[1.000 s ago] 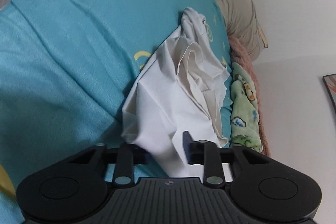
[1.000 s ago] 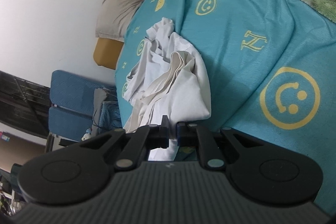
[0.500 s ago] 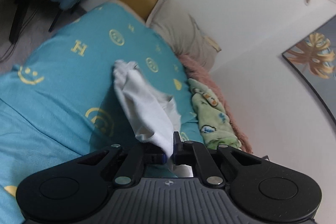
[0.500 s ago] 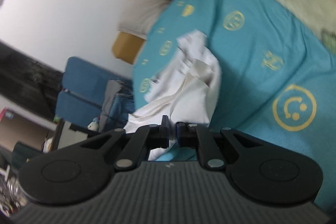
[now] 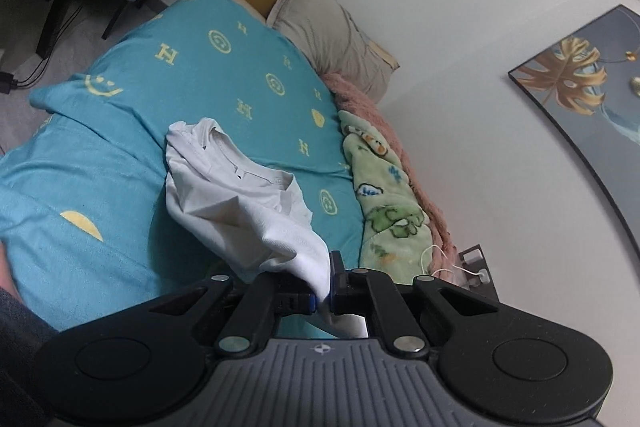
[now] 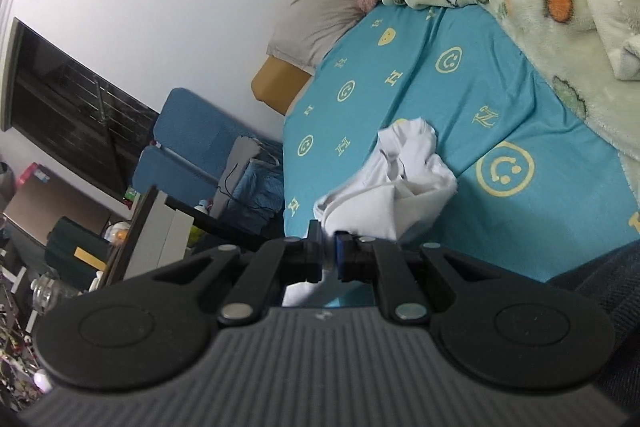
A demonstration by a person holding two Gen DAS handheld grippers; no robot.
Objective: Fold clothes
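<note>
Left wrist view shows the left gripper (image 5: 324, 291) clamped on a hem of the white T-shirt (image 5: 240, 211), the right gripper (image 6: 329, 259) likewise pinching it, the crumpled garment trailing onto the near bedsheet (image 5: 120, 147), no fold yet made.

Both the left tongs (image 5: 325, 291) and the right tongs (image 6: 329, 259) are clamped tight, angled slightly downward.
</note>
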